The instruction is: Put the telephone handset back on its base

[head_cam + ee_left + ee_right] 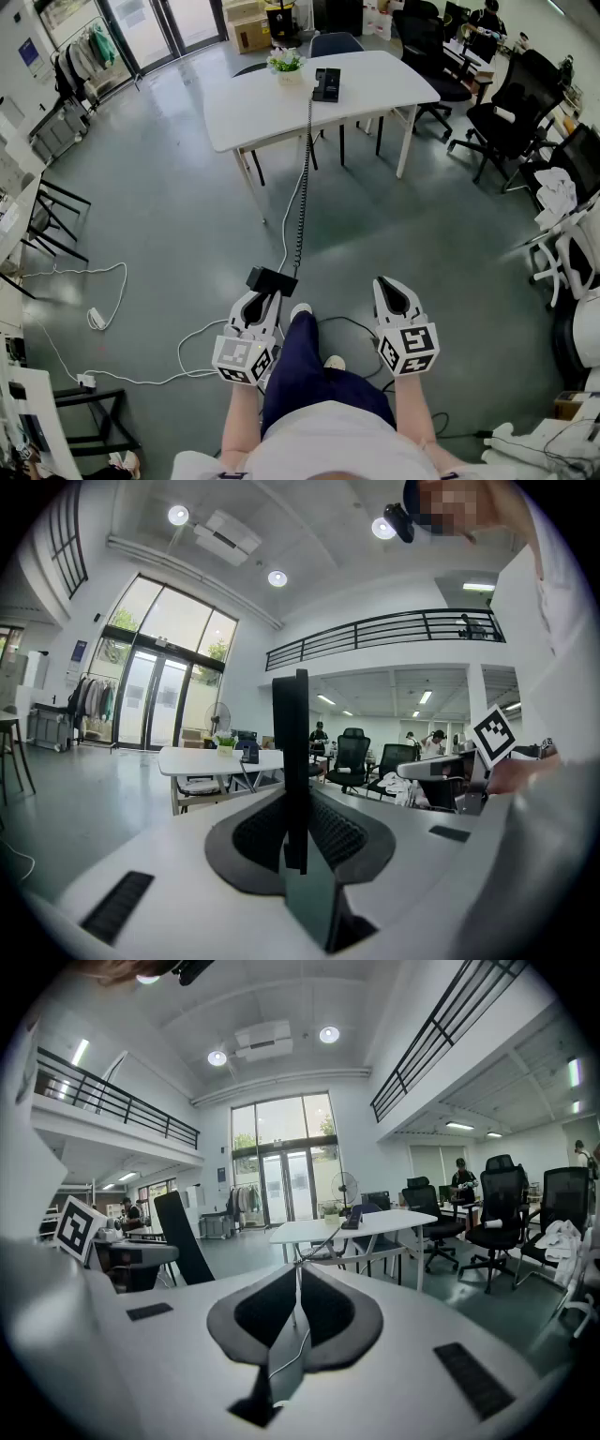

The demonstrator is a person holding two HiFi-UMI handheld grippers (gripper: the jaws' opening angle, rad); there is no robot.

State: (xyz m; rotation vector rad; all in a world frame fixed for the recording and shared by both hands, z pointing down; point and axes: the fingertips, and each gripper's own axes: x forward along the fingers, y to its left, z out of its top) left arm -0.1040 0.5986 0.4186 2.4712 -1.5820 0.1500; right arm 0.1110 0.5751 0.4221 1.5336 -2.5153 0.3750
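No word, brand or number can be read anywhere. The white cubes (242, 359) on the left gripper (265, 298) and the right gripper (385, 283) carry only black-and-white square marker patterns, and the small blue wall sign (28, 52) is too small to read.

The left tongs (298, 810) clamp an upright black handset (291, 742), white table (202, 758) beyond.

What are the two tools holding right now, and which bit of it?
The left tool pinches the black telephone handset near one end, and the rest sticks up past its jaws. The right tool is shut and holds nothing.
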